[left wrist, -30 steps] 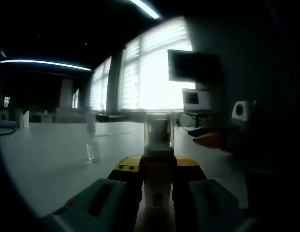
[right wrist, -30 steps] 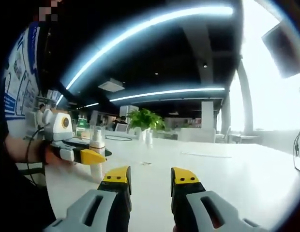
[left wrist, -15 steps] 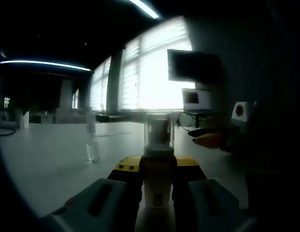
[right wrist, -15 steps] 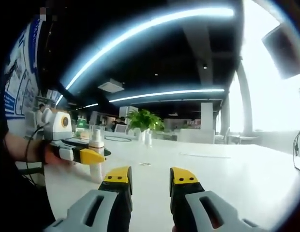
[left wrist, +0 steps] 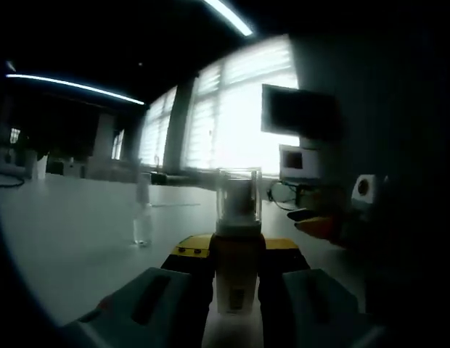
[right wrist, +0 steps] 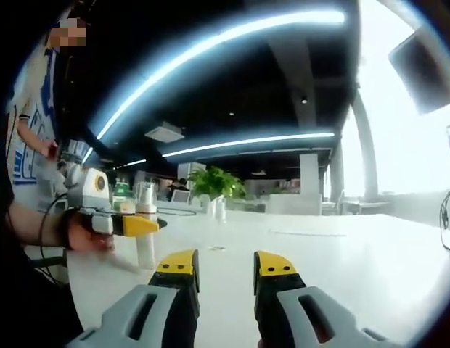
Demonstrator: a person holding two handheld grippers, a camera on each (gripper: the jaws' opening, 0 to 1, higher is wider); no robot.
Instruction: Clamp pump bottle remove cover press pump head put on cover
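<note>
standing upright: pale pump bottle (left wrist: 238, 254), clear cover (left wrist: 239, 194) on

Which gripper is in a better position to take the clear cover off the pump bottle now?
The right gripper: it is open and free, while the left gripper is shut on the pump bottle, whose cover is on.

Table: my white tabletop (right wrist: 341, 268) runs wide and bare toward the far windows.
Small bottle: a clear little bottle (left wrist: 141, 217) stands upright on the table, well to the left of where I look.
Plant: a green leafy plant (right wrist: 214, 181) sits at the far end of the table.
Monitor: a dark screen (left wrist: 297, 112) hangs by the bright windows (left wrist: 232, 109).
Ceiling: long light strips (right wrist: 225, 40) curve overhead.
</note>
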